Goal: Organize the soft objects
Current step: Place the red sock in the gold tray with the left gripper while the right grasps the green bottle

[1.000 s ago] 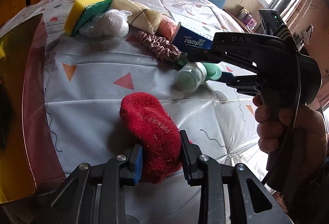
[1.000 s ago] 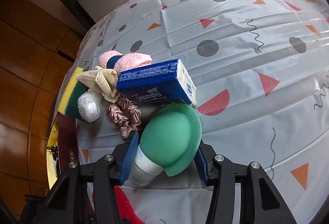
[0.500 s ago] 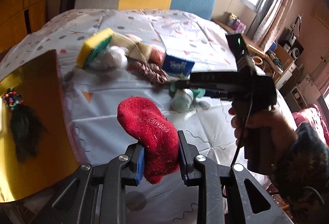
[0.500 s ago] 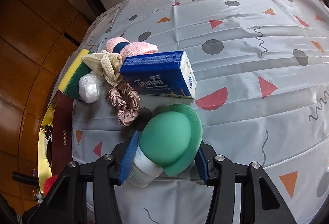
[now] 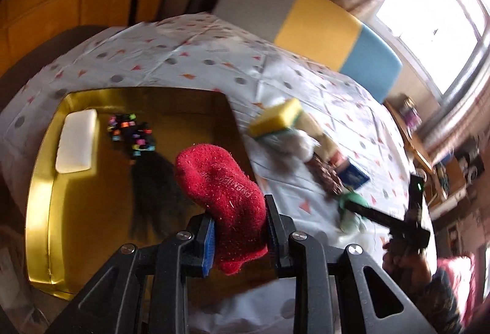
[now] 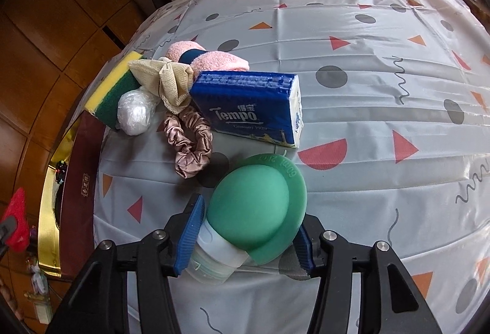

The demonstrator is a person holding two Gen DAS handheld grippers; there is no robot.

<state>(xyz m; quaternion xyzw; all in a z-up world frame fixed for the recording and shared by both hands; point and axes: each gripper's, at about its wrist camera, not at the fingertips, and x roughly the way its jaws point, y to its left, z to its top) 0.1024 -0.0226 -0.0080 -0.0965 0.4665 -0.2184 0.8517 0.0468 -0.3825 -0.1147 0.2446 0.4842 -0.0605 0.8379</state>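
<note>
The sock (image 5: 226, 196) is fuzzy red knit, the tray (image 5: 39, 211) glossy gold. The tablecloth (image 6: 367, 95) is shiny, creased plastic. The scrunchie (image 6: 190, 147) looks satiny, the green bottle (image 6: 251, 211) smooth and matt.

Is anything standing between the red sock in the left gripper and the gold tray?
Nothing visible does. The red sock, clamped in the left gripper, hangs above the gold tray; open tray floor lies beside the white pad and the dark hair bundle.

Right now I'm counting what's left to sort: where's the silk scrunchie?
Right wrist view, left of centre: the scrunchie lies on the tablecloth against the Tempo tissue pack, just beyond the green squeeze bottle.
</note>
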